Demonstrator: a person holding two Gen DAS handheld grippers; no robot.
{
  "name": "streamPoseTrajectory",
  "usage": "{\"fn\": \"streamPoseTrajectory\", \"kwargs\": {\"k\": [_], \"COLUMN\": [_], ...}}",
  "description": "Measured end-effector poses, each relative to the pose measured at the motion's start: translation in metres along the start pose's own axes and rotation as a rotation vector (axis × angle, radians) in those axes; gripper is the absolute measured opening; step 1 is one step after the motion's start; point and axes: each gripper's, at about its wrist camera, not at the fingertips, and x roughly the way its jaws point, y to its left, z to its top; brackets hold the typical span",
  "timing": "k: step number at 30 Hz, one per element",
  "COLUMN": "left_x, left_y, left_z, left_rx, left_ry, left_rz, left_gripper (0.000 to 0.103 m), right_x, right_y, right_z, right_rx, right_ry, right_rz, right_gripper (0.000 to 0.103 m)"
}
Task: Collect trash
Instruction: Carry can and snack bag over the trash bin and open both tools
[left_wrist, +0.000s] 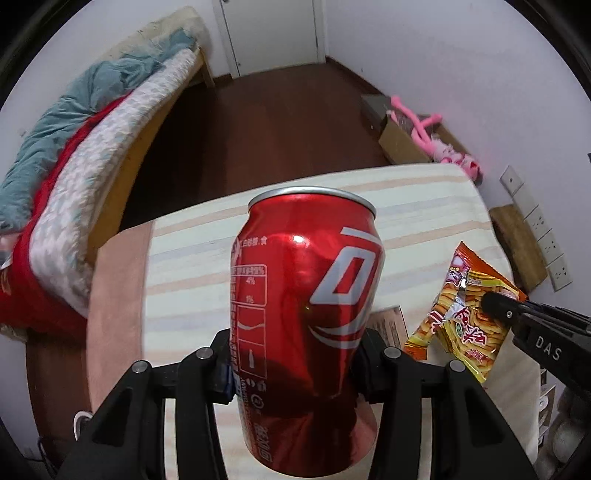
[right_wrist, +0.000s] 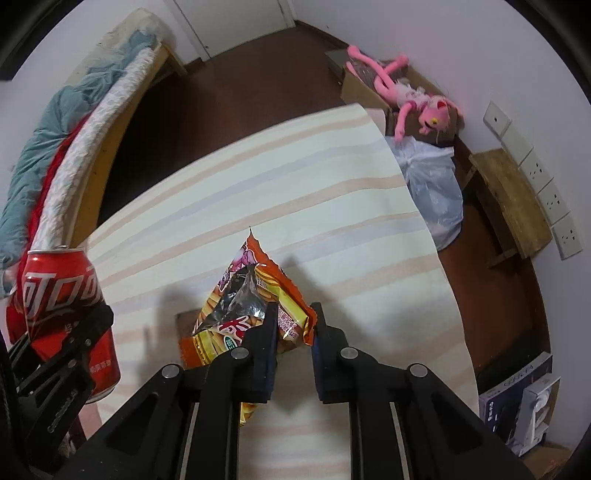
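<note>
Between the fingers of the left gripper (left_wrist: 295, 354) stands a red cola can (left_wrist: 306, 314), upright with its silver rim tilted slightly away, both pads pressed against its lower sides so that it is clamped and lifted clear of the striped tablecloth (left_wrist: 192, 266) below. To the right of that gripper, near but apart from the can, hangs an orange and yellow snack packet (left_wrist: 461, 306), pinched at its upper edge by the black tip of the right gripper (left_wrist: 496, 302) reaching in from the right. Seen from the right wrist, the right gripper (right_wrist: 293, 325) has its jaws drawn in tight on the packet (right_wrist: 255, 295): the crumpled foil wrapper is caught between the two black pads, its torn top corner pointing away from the gripper and its silver lining showing at the opening. Left of this gripper, at the near edge of the cloth-covered table (right_wrist: 295, 177), the can (right_wrist: 62, 306) appears again in the grasp of the left gripper (right_wrist: 85, 325). Beyond the far right corner of the table, well ahead of the right gripper, a white plastic bag (right_wrist: 436, 188) sits on the dark wooden floor (right_wrist: 251, 74), just beside a cardboard box (right_wrist: 369, 92) on which a pink plush toy (right_wrist: 413, 99) lies. Farther left, a bed (right_wrist: 74, 122) with teal, red and white bedding runs along the wall.
</note>
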Motion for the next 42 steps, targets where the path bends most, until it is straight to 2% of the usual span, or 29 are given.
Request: {"fn": "streamPoseTrajectory", "kwargs": {"k": [8,13,19,26,31,34,38,42], "left_x": [-0.08,-0.128,-0.192,-0.234,-0.238,-0.228,-0.192,-0.147], "left_y": [0.04,0.069,0.128,0.214,0.291,0.336,0.399,0.448], "left_z": [-0.042,-0.069,-0.111,-0.166,-0.21,-0.242,-0.287,-0.322], "left_rx": [-0.083,-0.122,-0.175,-0.244,-0.347,-0.421,-0.541,-0.658], "left_ry": [-0.096,-0.153,-0.228,-0.272,-0.248,-0.208,-0.113,-0.012], "left_rz": [-0.027,-0.033,-0.026,0.042,0.118,0.161,0.203,0.189], "left_gripper": [0.044,0.044,0.044,0.043,0.043,0.043,0.043,0.043], "right_x": [-0.075,-0.127,-0.178,-0.204,-0.195,-0.174,-0.127,-0.056], "right_y": [0.036,0.075,0.14,0.255,0.348,0.399,0.457,0.521], "right_z": [-0.047,-0.086,-0.137,-0.206,-0.255,-0.283,-0.317,-0.352], "right_rx": [-0.098,-0.169,-0.261,-0.403,-0.51,-0.563,-0.621,-0.693], "right_ry": [-0.089,-0.128,-0.163,-0.153,-0.101,-0.049,0.046,0.155], "right_rz": [0.054,0.118,0.201,0.316,0.381,0.405,0.416,0.378], "right_gripper": [0.016,0.016,0.016,0.016,0.016,0.016,0.016,0.016]}}
